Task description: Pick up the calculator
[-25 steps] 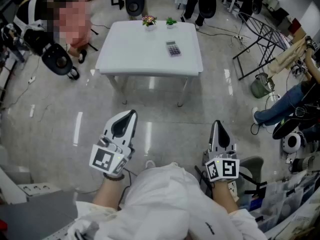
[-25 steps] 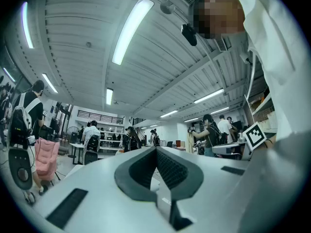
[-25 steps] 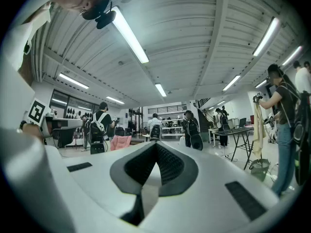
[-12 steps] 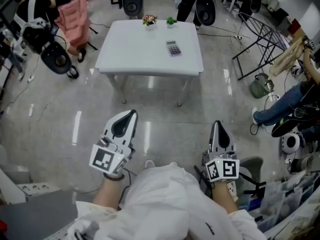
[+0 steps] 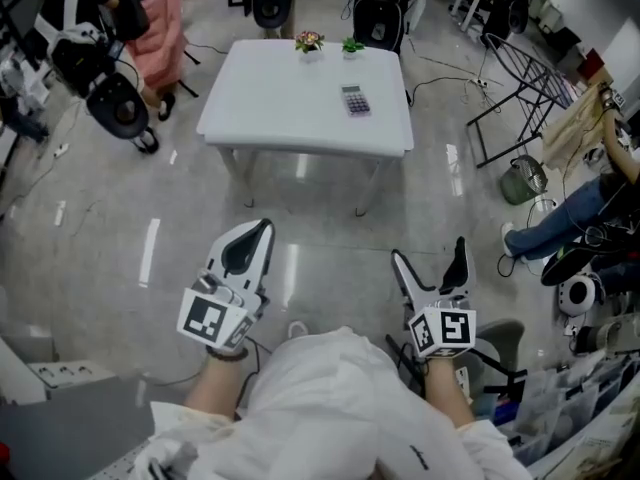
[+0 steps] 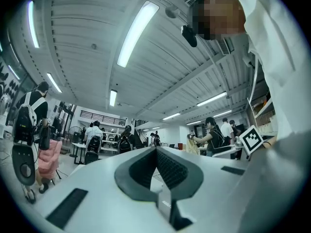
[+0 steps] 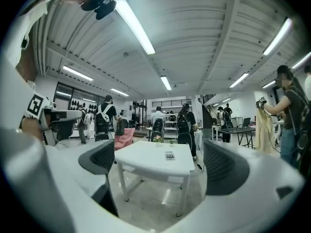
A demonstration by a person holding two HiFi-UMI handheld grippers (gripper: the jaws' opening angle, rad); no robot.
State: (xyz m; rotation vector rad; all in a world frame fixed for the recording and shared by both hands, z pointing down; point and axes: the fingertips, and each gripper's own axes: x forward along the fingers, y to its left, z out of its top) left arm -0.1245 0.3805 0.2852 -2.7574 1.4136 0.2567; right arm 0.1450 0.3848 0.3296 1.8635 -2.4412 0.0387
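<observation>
The grey calculator lies flat on the right half of a white table, far ahead of both grippers across the floor. In the right gripper view the calculator shows small on the table top, between the two spread pads. My right gripper is held low near my body, and its jaws are opening with nothing between them. My left gripper is shut and empty at the left. In its own view the left gripper points slightly upward, its dark pads pressed together.
Two small potted plants stand at the table's far edge. Black chairs are behind the table and a pink chair is at its left. A folding rack and a seated person's legs are to the right.
My right gripper's jaws have gone from shut to wide apart. Both grippers have shifted only slightly and the table now sits a little further right in the view.
</observation>
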